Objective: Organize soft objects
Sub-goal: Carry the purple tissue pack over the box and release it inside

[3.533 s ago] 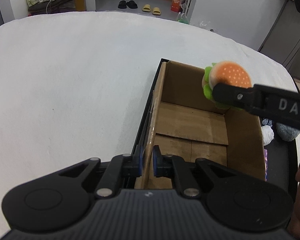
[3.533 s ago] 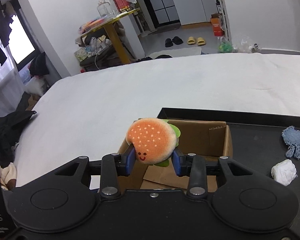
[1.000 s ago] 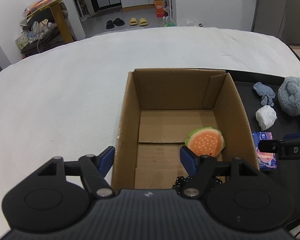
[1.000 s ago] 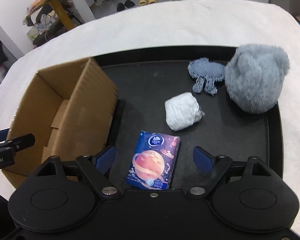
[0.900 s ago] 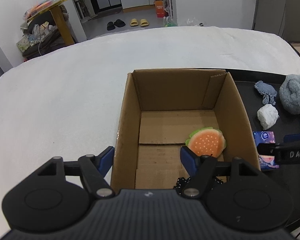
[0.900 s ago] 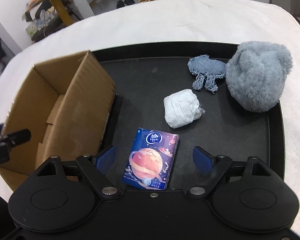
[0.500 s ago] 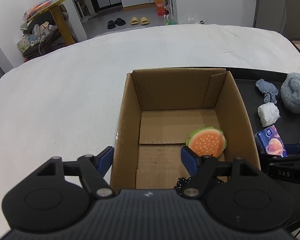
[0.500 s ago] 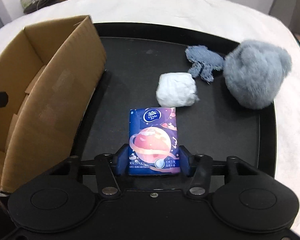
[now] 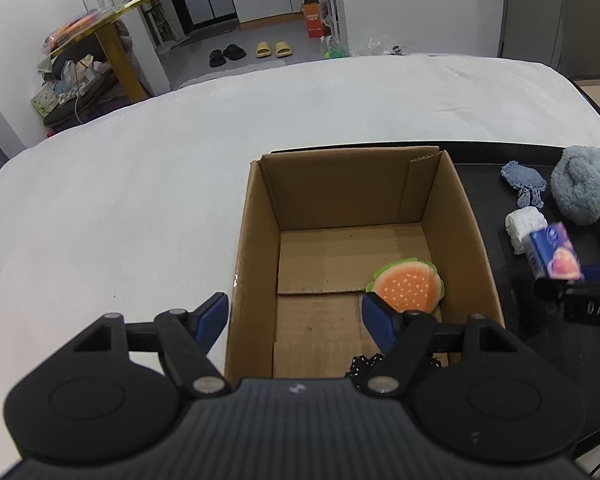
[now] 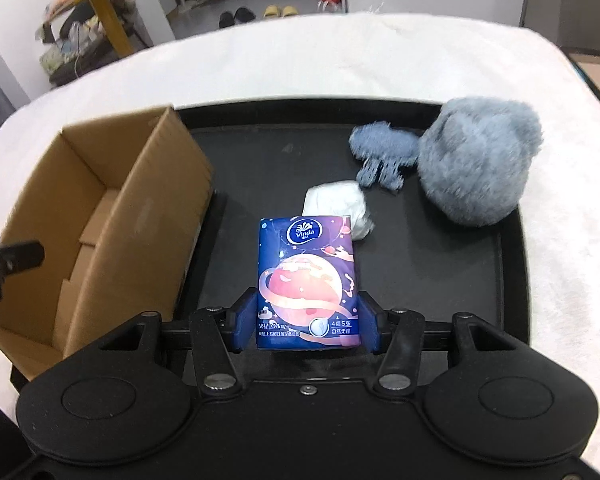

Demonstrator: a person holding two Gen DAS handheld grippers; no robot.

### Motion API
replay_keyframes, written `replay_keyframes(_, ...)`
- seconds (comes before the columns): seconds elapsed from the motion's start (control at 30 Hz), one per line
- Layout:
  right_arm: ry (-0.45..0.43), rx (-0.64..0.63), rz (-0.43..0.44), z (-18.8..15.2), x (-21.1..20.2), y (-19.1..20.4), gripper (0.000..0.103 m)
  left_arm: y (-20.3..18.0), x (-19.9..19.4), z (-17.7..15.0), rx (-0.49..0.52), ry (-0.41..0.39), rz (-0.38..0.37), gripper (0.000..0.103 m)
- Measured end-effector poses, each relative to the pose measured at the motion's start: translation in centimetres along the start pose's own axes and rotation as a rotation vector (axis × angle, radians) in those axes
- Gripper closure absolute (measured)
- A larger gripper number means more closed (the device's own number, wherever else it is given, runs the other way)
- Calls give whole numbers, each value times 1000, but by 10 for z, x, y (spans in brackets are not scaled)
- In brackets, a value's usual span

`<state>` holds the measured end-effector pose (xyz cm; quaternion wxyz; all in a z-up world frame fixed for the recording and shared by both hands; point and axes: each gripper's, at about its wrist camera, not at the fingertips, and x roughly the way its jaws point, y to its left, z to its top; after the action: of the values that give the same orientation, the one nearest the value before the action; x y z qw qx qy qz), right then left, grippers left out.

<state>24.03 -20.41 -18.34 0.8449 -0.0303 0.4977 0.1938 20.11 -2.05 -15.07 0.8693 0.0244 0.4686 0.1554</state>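
Observation:
My right gripper (image 10: 306, 326) is shut on a blue tissue pack (image 10: 306, 280) with a planet print, held just above the black tray (image 10: 508, 280). In the left wrist view the pack (image 9: 554, 252) hangs to the right of the open cardboard box (image 9: 256, 240). An orange burger plush (image 9: 406, 286) lies on the box floor near the right wall. My left gripper (image 9: 294, 320) stands open over the box's near left corner, one finger outside the wall and one inside, gripping nothing.
On the tray lie a white wad (image 10: 336, 204), a small blue knitted piece (image 10: 382, 152) and a big grey-blue furry plush (image 10: 476, 168). A black dotted item (image 9: 364, 364) sits at the box's near edge. White cloth covers the table around them.
The right gripper let the burger into the box, came over the tray, closed on the tissue pack and raised it slightly. The left gripper stays open at the box.

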Motion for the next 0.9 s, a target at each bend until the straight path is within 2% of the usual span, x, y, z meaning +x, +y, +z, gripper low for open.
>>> replay_keyframes(0.17, -79, -16, 10, 6, -19, 5, 53, 4, -1, -1, 5, 3, -1, 31)
replay_keyframes(0.27, -93, -23, 16, 7, -22, 7, 53, 8, -1, -2, -3, 3, -9, 31)
replay_keyframes(0.8, -254, -81, 30, 27, -43, 27, 53, 36, 4, -8, -132, 8, -69, 32)
replay_keyframes(0.9, -274, -98, 43, 33, -46, 32, 53, 38, 5, -10, -139, 9, -78, 34)
